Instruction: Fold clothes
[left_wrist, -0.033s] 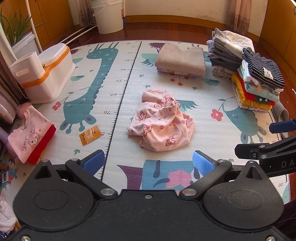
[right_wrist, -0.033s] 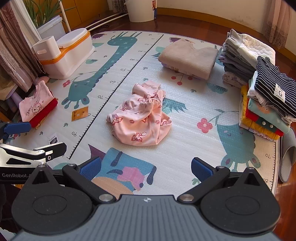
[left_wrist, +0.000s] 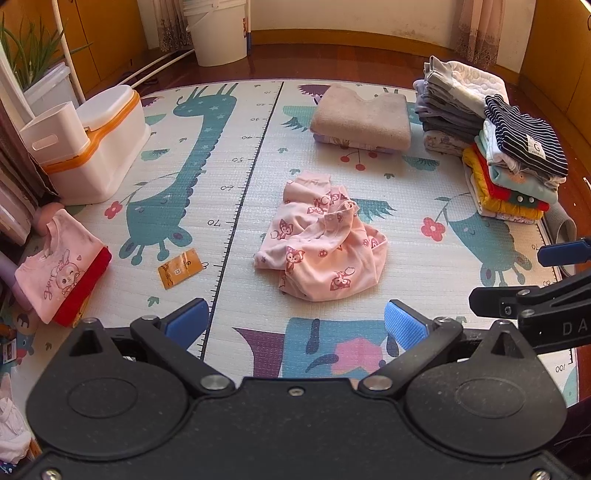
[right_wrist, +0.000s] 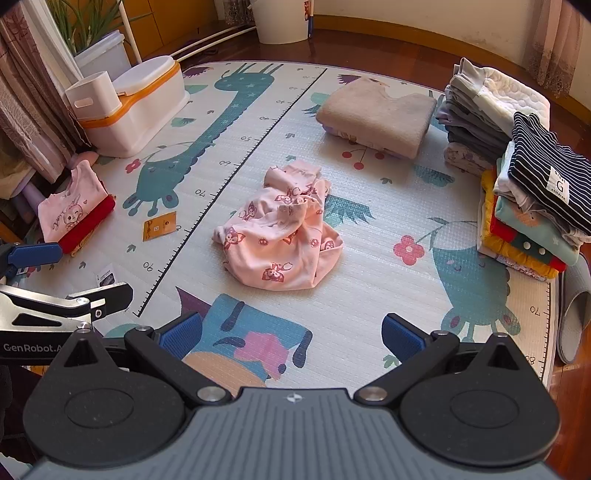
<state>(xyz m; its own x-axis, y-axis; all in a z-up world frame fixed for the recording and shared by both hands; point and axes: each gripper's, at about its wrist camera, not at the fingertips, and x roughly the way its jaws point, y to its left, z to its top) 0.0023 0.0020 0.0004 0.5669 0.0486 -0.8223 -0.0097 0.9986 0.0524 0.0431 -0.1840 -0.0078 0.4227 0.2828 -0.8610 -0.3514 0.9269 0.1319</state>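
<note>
Both tongs wide, empty; pink garment (left_wrist: 321, 240) crumpled.

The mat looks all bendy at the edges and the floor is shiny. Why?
Left wrist view: the fisheye lens curves the mat and its ruler line; sunlight glares on the wood floor. Right wrist view: same curving, corners dark, and the pink clothes throw a soft shadow toward the camera.

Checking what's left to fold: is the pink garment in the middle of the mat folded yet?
Not folded. The pink garment lies crumpled in a loose heap on the mat, with uneven bunched layers.
</note>
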